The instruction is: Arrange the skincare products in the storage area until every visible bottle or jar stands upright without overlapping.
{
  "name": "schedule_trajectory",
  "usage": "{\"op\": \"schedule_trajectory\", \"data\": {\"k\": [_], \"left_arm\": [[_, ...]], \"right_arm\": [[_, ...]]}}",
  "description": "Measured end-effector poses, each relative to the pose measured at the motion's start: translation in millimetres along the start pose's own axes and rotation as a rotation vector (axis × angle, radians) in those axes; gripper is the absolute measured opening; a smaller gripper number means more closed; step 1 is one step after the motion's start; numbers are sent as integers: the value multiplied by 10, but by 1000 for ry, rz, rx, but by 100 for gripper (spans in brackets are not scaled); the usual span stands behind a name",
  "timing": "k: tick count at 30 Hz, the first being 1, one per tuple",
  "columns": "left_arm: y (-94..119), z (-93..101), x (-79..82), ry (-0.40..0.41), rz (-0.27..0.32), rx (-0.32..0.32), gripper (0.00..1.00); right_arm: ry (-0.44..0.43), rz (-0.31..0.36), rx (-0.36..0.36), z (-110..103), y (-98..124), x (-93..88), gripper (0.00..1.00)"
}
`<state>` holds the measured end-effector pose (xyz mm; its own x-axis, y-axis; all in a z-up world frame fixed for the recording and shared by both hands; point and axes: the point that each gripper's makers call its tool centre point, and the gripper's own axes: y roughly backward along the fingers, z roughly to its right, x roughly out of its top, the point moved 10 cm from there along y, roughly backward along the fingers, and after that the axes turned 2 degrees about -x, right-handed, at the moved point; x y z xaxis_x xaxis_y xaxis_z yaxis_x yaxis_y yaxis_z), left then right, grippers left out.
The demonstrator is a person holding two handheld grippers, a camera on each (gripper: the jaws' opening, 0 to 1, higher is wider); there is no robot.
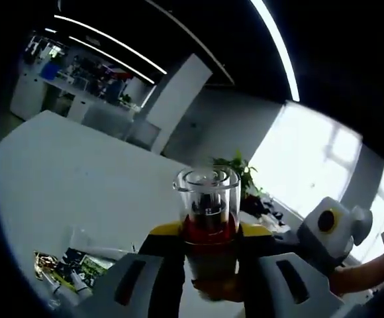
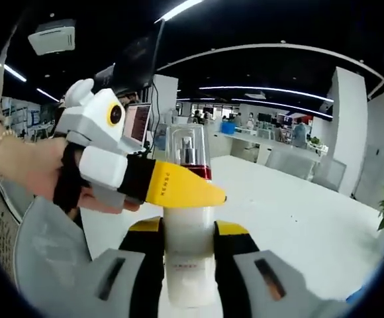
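Pump bottle [image 2: 189, 218] with the clear cap is up in the air, both my grippers [image 1: 208, 265] [image 2: 189, 265] have their fingers clamped on it; not stood on the white counter [image 1: 79, 179] yet, so plenty left.

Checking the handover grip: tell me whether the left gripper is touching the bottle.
Touching. In the right gripper view, the left gripper closes its yellow tips against the bottle just below the clear cap, with no gap visible.

Both cams close-up, facing each other, sharing bottle [image 1: 206, 218].
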<state>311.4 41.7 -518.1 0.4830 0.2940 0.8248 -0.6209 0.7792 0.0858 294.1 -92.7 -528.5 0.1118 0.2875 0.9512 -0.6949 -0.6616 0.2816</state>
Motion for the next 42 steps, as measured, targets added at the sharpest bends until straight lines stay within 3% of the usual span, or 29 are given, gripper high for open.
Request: {"op": "schedule_trajectory", "data": {"k": [2, 6, 9, 13, 21, 26, 32, 35, 42], "left_arm": [[-60, 18, -13, -11, -27, -19, 26], [-186, 79, -30, -146, -119, -67, 25], [-291, 130, -52, -211, -181, -136, 25], [-425, 197, -94, -312, -263, -276, 26], [-662, 123, -231, -446, -399, -431, 26], [-805, 12, -345, -514, -451, -473, 26], [-959, -130, -522, -594, -501, -517, 26], [-1031, -186, -620, -606, -534, -525, 26], [-1183, -338, -771, -592, -551, -521, 27]], "right_arm": [[-30, 4, 22, 54, 39, -52, 28], [-157, 47, 149, 198, 101, -199, 29], [-166, 41, 222, 297, 136, -266, 31], [-182, 37, 326, 406, 166, -366, 33], [-136, -15, 377, 527, 140, -615, 33], [-113, -48, 321, 534, 100, -793, 32], [-64, -116, 182, 526, 42, -1006, 32], [-48, -149, 139, 518, 27, -1124, 32], [-49, -204, 48, 583, -69, -1328, 32]]}}
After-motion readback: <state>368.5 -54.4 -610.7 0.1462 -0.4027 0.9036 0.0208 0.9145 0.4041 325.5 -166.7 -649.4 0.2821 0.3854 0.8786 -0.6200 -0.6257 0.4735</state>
